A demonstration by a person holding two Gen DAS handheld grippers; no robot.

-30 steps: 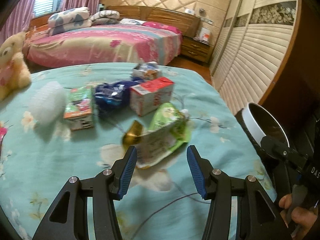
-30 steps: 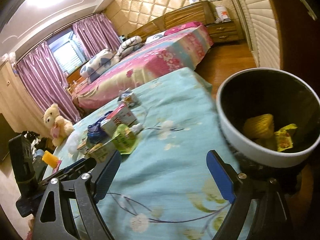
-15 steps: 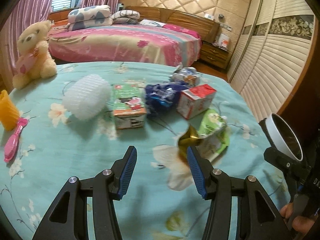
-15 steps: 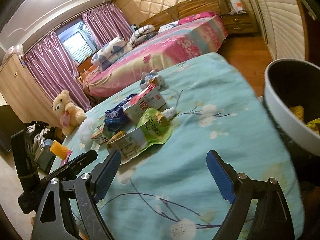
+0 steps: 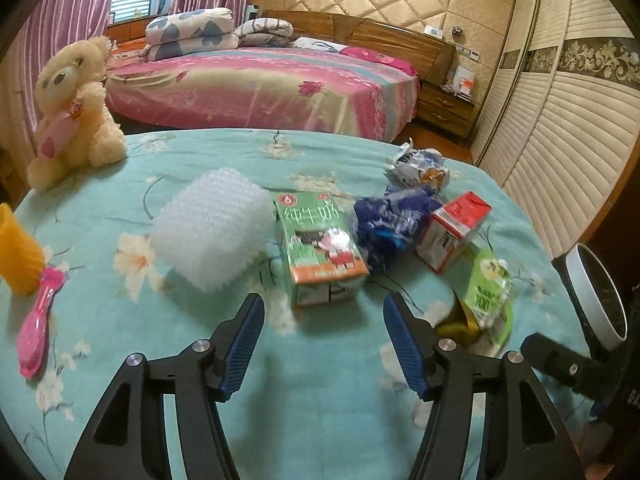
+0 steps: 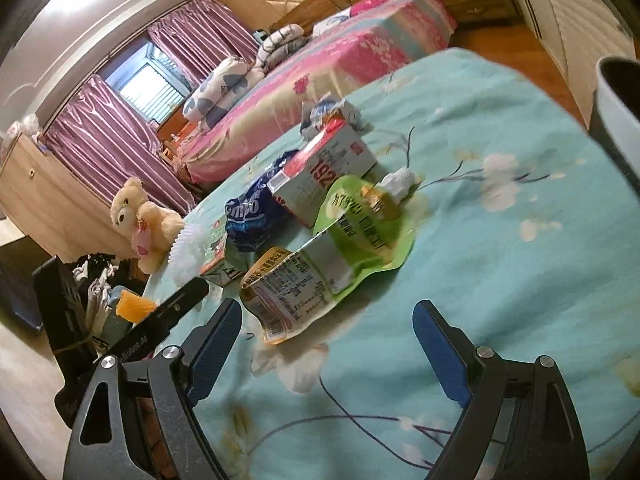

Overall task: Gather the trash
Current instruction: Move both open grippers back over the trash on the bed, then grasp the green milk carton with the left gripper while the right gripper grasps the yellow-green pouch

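A cluster of trash lay across the middle of the floral turquoise worktop [image 5: 100,208]: a green milk carton [image 5: 320,248] at centre of the left wrist frame, a crumpled blue wrapper [image 5: 390,220] touching its right side, a red-topped carton [image 5: 454,230] just right of that, and a crumpled white-and-blue packet [image 5: 420,166] behind them toward the upper right. A flattened green spouted pouch [image 6: 340,248] sprawled nearest the right tongs [image 6: 326,350], which were spread wide and held nothing, hovering low over the cloth in the lower part of the right wrist frame. The left tongs [image 5: 323,344] were likewise spread and empty, their blue pads [image 5: 244,344] framing the near end of the milk carton without touching it. A block of white bubble wrap [image 5: 212,232] sat against the milk carton's left side. At the right edge of the left wrist frame stood the white-rimmed trash bin [image 5: 592,292], apart from the litter. A cream teddy bear [image 5: 72,112] sat at the upper left, with a yellow cup [image 5: 18,252] and a pink brush [image 5: 38,320] along the left edge. A pink-covered bed [image 5: 260,88] filled the background.
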